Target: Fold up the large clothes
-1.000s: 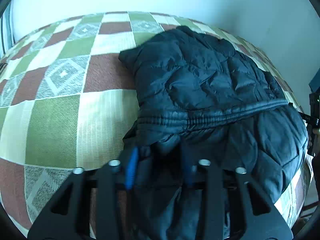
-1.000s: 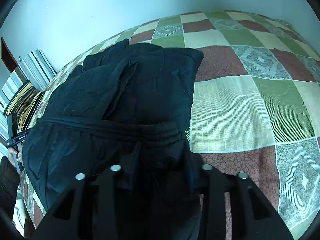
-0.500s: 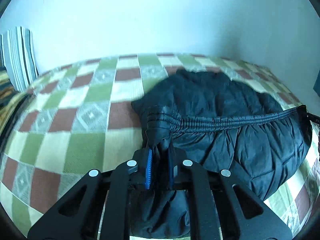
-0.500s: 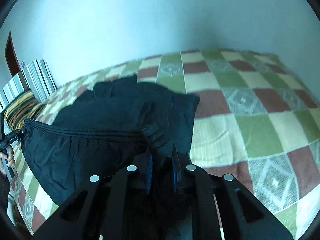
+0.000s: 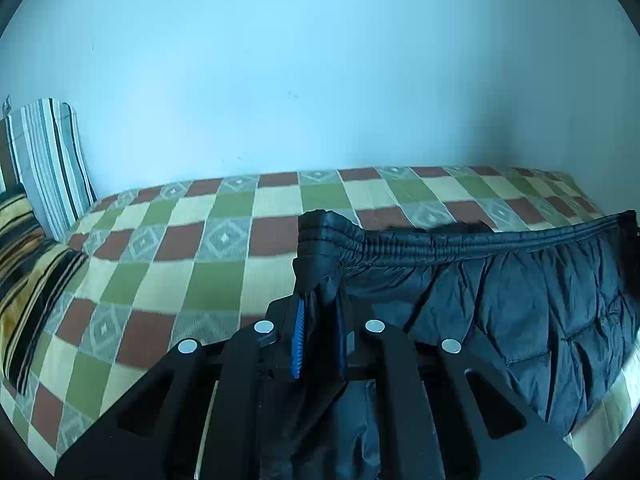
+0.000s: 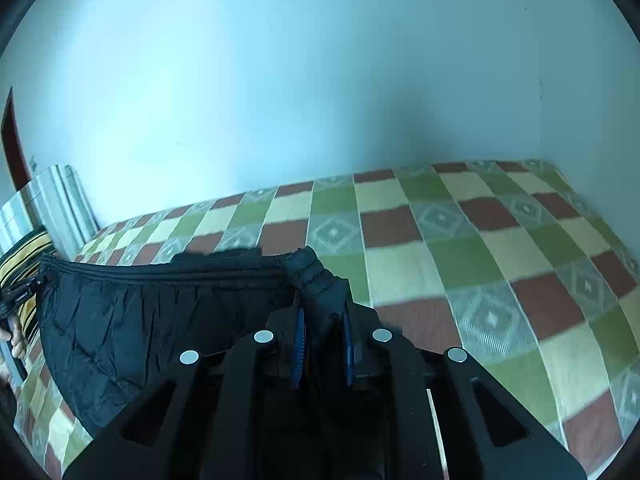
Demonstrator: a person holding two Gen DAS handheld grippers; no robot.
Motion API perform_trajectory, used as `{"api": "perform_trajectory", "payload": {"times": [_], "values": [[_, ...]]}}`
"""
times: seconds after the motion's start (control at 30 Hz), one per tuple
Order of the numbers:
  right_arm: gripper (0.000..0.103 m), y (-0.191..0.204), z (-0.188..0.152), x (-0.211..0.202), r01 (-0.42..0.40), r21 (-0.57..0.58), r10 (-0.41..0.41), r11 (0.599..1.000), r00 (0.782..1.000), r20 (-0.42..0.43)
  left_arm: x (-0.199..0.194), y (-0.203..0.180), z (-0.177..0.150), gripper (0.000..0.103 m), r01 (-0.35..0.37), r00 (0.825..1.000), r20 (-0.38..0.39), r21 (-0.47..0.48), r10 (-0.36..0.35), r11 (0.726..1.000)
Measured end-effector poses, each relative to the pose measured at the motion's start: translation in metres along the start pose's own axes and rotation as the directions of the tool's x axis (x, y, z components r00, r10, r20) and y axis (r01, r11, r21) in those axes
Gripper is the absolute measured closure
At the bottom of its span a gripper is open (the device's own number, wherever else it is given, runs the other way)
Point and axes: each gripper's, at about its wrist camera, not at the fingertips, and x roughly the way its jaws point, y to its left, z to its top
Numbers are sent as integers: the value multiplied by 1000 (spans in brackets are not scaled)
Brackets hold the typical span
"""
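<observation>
We find the left gripper [image 5: 319,312] and right gripper [image 6: 323,320] each clamped on 1 end of the black jacket's [image 5: 520,300] elastic hem [image 5: 460,242], stretched between them above the checkered bed [image 5: 180,272].

place: home bedroom | evidence: bed [image 5: 224,240] with green/brown/cream checkered bedspread, pushed into the corner of plain pale walls [image 5: 320,80] | striped pillows [image 5: 48,160] propped at the head end | dark wooden frame edge [image 6: 12,140] beside them

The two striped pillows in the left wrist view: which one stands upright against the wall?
The grey, white and dark striped pillow stands upright against the wall; the yellow and black striped pillow lies flat on the bed before it.
</observation>
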Motion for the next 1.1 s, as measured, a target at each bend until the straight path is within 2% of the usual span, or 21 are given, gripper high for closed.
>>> {"api": "perform_trajectory", "payload": {"times": [0.23,0.4,0.57,0.9,1.1], "values": [[88,3,31,79,60,11,-59,998,997,-39,74,-4,25,91,-94,994,-62,-2,94,996],[88,3,25,139,113,-12,-113,994,986,-126,132,-7,20,91,-165,976,-141,25,167,986],[88,-2,11,181,140,-23,-142,990,966,-215,167,-10,8,91,-194,961,-192,46,199,980],[82,-12,-21,226,162,-28,-162,986,931,-327,212,-15,-22,90,-203,941,-261,72,215,977],[78,-16,-27,233,162,-10,-157,987,931,-329,226,-14,-35,88,-201,939,-272,57,209,978]]}}
